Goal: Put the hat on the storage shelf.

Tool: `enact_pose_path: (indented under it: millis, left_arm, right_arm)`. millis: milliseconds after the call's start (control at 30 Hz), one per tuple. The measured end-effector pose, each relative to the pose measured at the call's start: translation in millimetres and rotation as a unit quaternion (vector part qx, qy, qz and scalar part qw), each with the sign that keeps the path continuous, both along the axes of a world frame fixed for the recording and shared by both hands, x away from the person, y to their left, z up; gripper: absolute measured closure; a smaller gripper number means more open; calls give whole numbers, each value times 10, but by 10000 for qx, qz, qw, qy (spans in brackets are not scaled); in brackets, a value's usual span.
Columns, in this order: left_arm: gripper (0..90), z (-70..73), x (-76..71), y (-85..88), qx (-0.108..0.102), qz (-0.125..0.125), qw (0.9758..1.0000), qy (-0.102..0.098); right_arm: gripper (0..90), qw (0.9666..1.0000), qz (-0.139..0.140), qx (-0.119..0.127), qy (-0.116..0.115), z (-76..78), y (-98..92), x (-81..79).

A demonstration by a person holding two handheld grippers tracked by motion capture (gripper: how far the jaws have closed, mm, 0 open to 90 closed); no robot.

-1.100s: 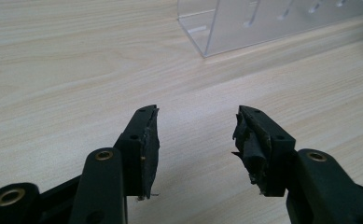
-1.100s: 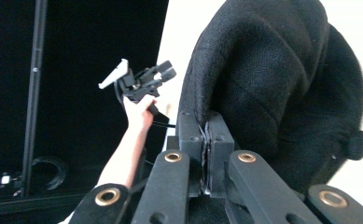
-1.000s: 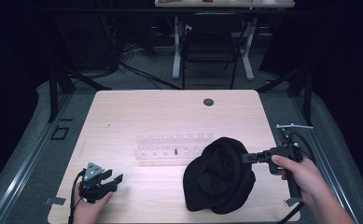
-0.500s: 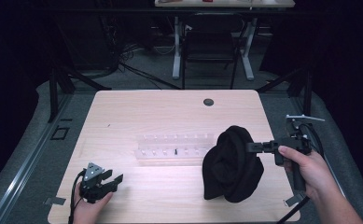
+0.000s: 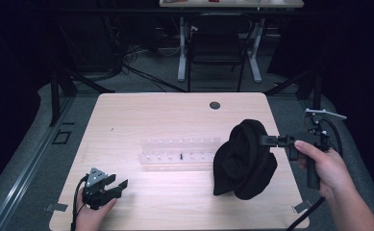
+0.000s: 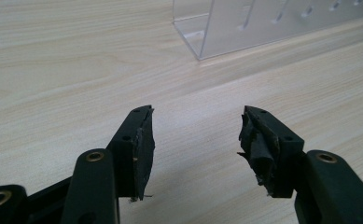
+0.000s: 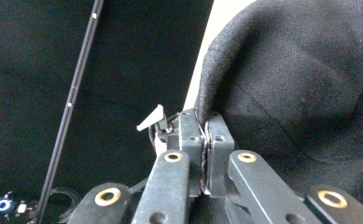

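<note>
Right gripper (image 5: 266,140): held in the person's right hand (image 5: 321,166) at the table's right edge, jaws pinched together on an edge of the black cloth.
Black cloth (image 5: 244,159): a dark knitted bundle, lifted at its upper right by the right gripper, its lower part sagging towards the wooden table (image 5: 165,113); just beside the right end of the clear rack.
Clear rack (image 5: 177,151): long transparent plastic piece lying mid-table, a small dark speck inside it.
Left gripper (image 6: 195,140): near the table's front left corner, jaws spread wide, nothing between them, bare wood below.
Left hand (image 5: 91,214): gripping that tool from beneath.
</note>
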State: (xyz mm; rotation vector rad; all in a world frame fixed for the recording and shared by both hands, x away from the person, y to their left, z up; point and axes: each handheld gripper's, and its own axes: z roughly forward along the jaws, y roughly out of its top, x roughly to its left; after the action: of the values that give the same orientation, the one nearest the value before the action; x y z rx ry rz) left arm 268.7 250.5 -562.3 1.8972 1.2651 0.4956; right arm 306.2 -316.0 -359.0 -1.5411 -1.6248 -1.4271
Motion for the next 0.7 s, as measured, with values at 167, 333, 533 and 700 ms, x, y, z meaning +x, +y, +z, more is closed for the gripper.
enact_pose_path:
  millis: [167,333,533,700]
  left_arm:
    - [444,1,0,5,-10,9,10000,3]
    - [444,2,0,7,-19,12,10000,-2]
    - [444,2,1,8,-23,18,10000,-5]
    - [444,2,1,9,-24,25,10000,-4]
  right_arm:
    - [882,9999,-23,43,-141,97,21,17]
    - [882,9997,-42,10,-251,196,46,46]
    - [882,9994,-90,6,-320,285,97,93]
    - [882,9993,-99,-5,-360,336,140,143]
